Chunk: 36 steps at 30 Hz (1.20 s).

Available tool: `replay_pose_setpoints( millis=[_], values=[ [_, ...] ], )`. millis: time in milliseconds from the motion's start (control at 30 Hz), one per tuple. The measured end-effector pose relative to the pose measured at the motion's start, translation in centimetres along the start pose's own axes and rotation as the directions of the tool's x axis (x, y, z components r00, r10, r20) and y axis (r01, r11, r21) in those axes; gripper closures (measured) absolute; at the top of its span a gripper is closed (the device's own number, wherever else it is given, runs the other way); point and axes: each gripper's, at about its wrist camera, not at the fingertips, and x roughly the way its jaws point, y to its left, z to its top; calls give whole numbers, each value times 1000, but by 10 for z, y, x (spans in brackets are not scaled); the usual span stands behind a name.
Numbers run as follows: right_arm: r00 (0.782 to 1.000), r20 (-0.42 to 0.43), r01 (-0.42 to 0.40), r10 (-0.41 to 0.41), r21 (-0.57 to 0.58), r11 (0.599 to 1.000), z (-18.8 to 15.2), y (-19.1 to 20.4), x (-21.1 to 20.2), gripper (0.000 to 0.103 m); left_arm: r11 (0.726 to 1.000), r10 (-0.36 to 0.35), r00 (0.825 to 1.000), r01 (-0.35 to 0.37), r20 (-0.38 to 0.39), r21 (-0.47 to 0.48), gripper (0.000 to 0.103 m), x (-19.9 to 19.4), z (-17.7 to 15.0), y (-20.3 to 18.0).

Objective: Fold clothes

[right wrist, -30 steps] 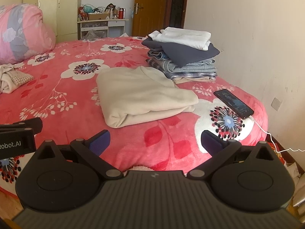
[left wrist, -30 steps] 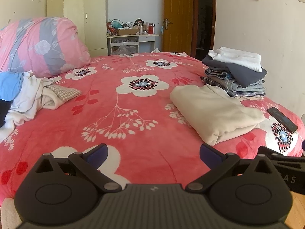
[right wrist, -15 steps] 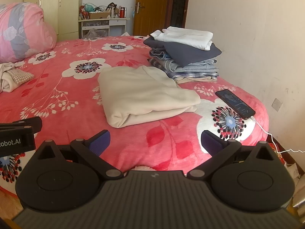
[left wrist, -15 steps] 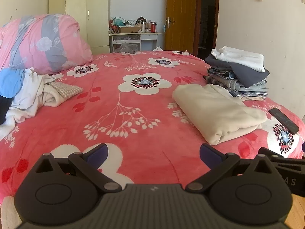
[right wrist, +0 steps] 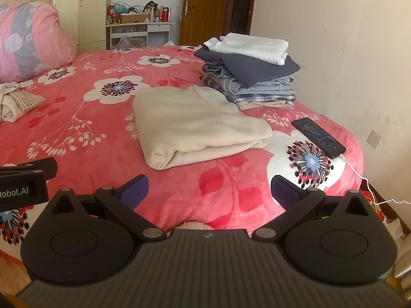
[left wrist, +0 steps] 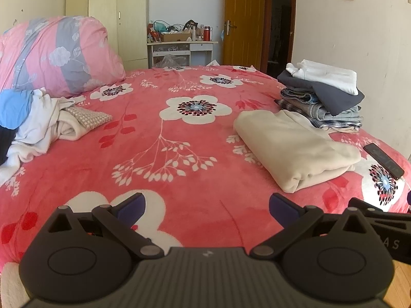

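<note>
With both my left gripper (left wrist: 205,202) and right gripper (right wrist: 208,188) spread wide and empty, the folded cream fleece (right wrist: 195,125), lying mid-bed beside the folded stack (right wrist: 250,71), looks soft and floppy, so I'd pinch its thick folded edge.

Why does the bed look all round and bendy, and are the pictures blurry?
Left wrist view: the fisheye lens curves the bed and darkens the corners. Right wrist view: the same bending, bright daylight on the wall, the folded cream garment sharp, the far desk a bit soft.
</note>
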Motion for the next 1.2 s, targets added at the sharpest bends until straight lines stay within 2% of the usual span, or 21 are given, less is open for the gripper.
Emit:
replay_pose_setpoints(
  millis=[1200],
  values=[
    [1000,-7,-9,9,-1,1000,-1,5,-1,1,1000,1,1000,-2,-8,-16,0,1,-2,4]
  ],
)
